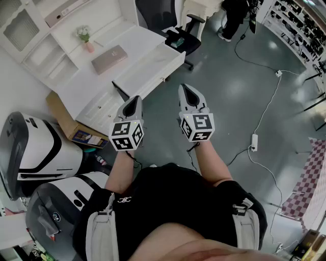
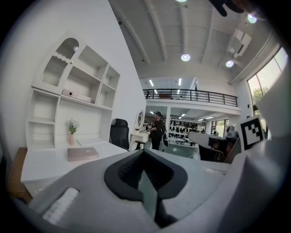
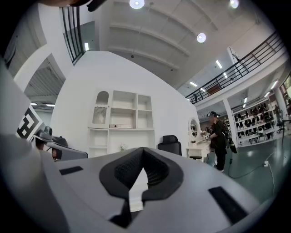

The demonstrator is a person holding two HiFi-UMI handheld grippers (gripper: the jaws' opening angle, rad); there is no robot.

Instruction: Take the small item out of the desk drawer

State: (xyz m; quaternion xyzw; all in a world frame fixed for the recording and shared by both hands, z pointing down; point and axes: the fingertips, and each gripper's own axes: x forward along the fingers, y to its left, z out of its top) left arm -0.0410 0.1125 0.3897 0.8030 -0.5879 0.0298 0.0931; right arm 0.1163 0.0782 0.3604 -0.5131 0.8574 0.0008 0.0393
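A person in a black shirt, seen from above, holds 2 hand-held grippers out over a grey floor [image 1: 239, 92]. The left hand-held gripper [image 1: 134, 103] points toward a white bench [image 1: 145, 36] that stands far and to the left. Its black pads [image 2: 128, 172] meet at the tip, and nothing sits between them. The right hand-held gripper [image 1: 187, 93] is just beside it, to the right, and points level. Its pads [image 3: 128, 172] are also pressed together and hold nothing.

The drawer [image 1: 153, 63] runs along the near right edge of the bench, just beyond the left hand-held gripper's tip. It reads as a long white panel set lower than the bench top. Whether anything small lies in it cannot be told from here.

On the bench top lie a pinkish-brown book [image 1: 108, 58] and a small pink vase [image 1: 89, 46] with pale flowers. White shelves [image 1: 48, 51] rise behind them. A black office chair [image 1: 158, 12] stands at the far end of the bench. A cardboard box [image 1: 71, 125] lies on the floor at the near left end of the bench. A white cable [image 1: 270, 102] trails across the floor on the right.
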